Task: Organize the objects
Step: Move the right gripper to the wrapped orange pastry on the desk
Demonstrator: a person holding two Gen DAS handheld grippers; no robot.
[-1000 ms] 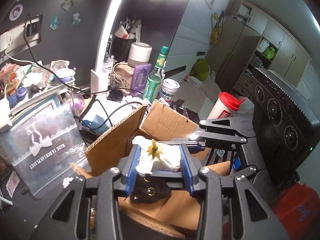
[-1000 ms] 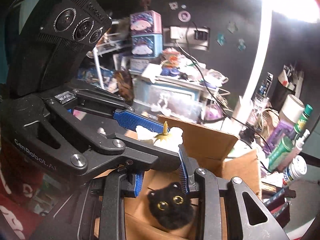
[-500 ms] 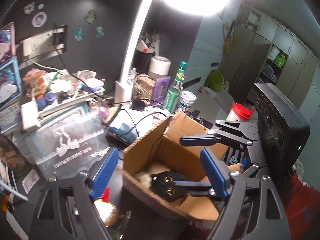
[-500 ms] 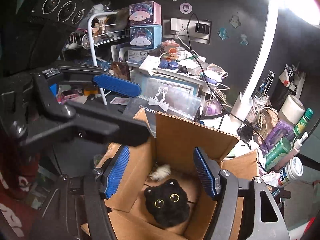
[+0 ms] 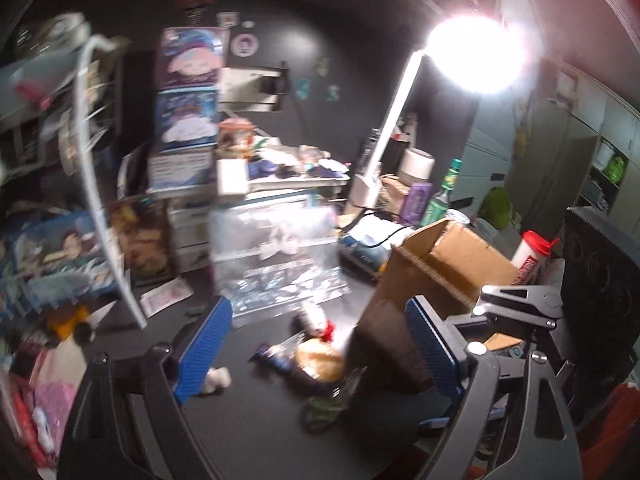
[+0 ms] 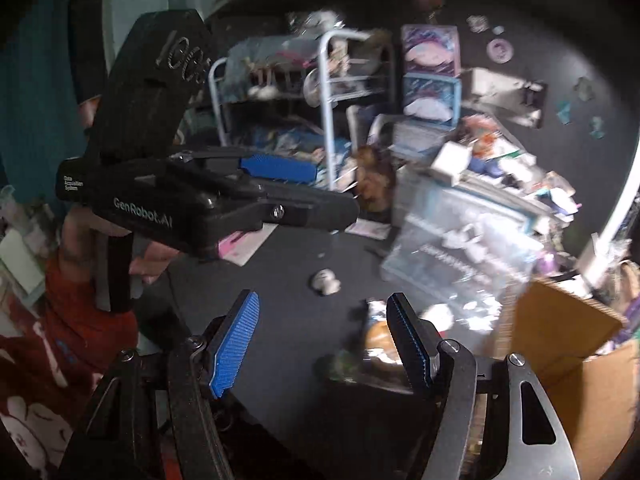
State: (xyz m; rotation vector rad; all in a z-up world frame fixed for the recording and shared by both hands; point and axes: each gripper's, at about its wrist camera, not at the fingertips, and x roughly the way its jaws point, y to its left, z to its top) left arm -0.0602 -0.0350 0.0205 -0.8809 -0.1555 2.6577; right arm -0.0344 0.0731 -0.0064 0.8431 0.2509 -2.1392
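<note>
The open cardboard box stands at the right of the dark table; it also shows at the right edge of the right wrist view. Its inside is hidden now. My left gripper is open and empty, above the table left of the box. Between its fingers lie a packaged toy with a red bit and a small white object. My right gripper is open and empty; the white object lies beyond it. The left gripper appears in the right wrist view, blue pad showing. Both views are blurred.
A clear plastic case with a bow print lies behind the toys. Stacked character boxes, a white wire rack, a lamp post, bottles and a red-lidded cup crowd the back.
The left gripper let the white flower-like toy go into the box beside the black cat plush and opened. Both grippers have swung left, away from the box, toward the table's toys.
</note>
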